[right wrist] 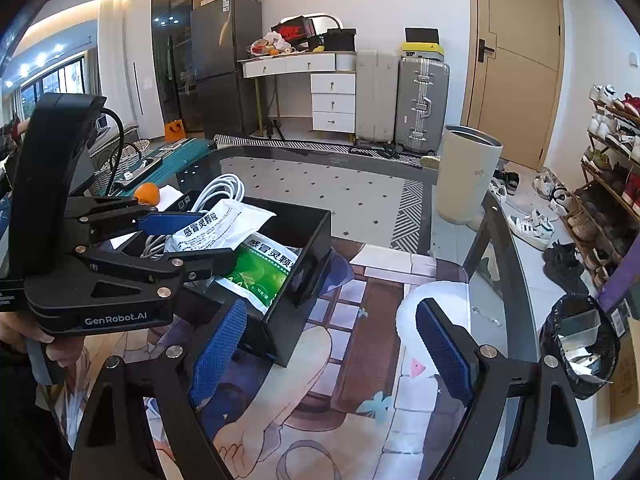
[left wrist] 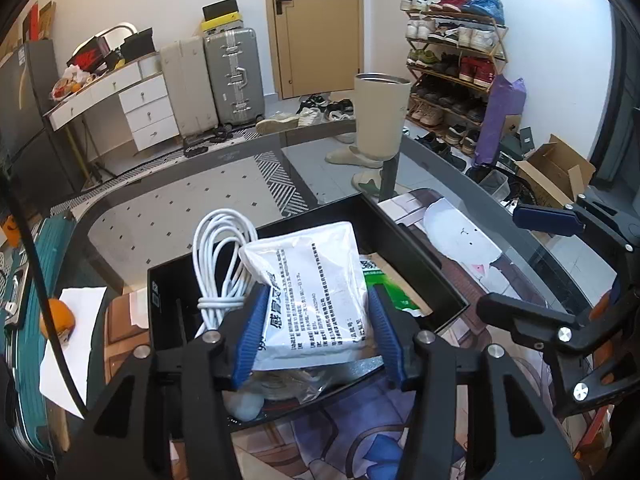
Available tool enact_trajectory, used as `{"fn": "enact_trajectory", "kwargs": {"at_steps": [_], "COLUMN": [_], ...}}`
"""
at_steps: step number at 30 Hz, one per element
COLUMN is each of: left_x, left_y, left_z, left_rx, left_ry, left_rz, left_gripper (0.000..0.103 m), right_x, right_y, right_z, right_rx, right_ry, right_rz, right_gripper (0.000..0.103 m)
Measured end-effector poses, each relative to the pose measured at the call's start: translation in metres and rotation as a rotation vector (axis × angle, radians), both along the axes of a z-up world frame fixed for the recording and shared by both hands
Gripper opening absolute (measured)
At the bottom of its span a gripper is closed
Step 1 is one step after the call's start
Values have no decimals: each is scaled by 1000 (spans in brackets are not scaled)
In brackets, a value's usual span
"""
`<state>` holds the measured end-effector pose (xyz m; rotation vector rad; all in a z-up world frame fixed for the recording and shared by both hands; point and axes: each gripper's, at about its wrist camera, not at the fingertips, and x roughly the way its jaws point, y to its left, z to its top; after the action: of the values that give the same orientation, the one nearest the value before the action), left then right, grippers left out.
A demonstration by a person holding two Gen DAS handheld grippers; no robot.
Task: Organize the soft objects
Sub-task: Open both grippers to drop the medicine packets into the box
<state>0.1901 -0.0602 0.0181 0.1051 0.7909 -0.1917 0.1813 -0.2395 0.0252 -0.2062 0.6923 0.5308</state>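
My left gripper (left wrist: 316, 320) is shut on a white medicine packet (left wrist: 312, 288) and holds it over the black box (left wrist: 416, 252). It also shows in the right wrist view (right wrist: 188, 236), with the packet (right wrist: 216, 226) between its blue pads. In the box lie a coiled white cable (left wrist: 220, 256), a green medicine packet (right wrist: 260, 270) and a clear plastic bag (left wrist: 296, 384). My right gripper (right wrist: 332, 348) is open and empty, to the right of the box above the illustrated mat (right wrist: 360, 360).
A beige cup (left wrist: 382, 116) stands at the glass table's far edge. An orange (left wrist: 56, 320) lies on white paper (left wrist: 76, 344) at the left. A lined bin (right wrist: 576, 344) sits on the right. Suitcases, drawers and a shoe rack stand beyond.
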Motion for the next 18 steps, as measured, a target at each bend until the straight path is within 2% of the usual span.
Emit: {"fn": "enact_trajectory", "kwargs": {"at_steps": [3,5,9,11,13,18], "left_x": [-3,-9,-24,-31,-41,-55], "left_y": [4,8,18,23,29,44], "left_z": [1,7,17,21,25,25], "left_rx": [-3,-31,-69,-73,-74,-89], "left_ry": [0,-20,-78,-94,-127,-147], "left_rz": [14,19,31,50,77,109], "left_gripper": [66,84,93,103,103,103], "right_x": [-3,-5,-10,-15,-19,-32], "right_y": [1,2,2,2,2,4], "right_z": [1,3,5,7,10,13], "right_rx": [5,10,23,26,28,46], "right_ry": [-1,0,-9,-16,-23,-38], "right_rz": [-1,0,-1,-4,-4,-3], "right_gripper": [88,89,93,95,97,101]}}
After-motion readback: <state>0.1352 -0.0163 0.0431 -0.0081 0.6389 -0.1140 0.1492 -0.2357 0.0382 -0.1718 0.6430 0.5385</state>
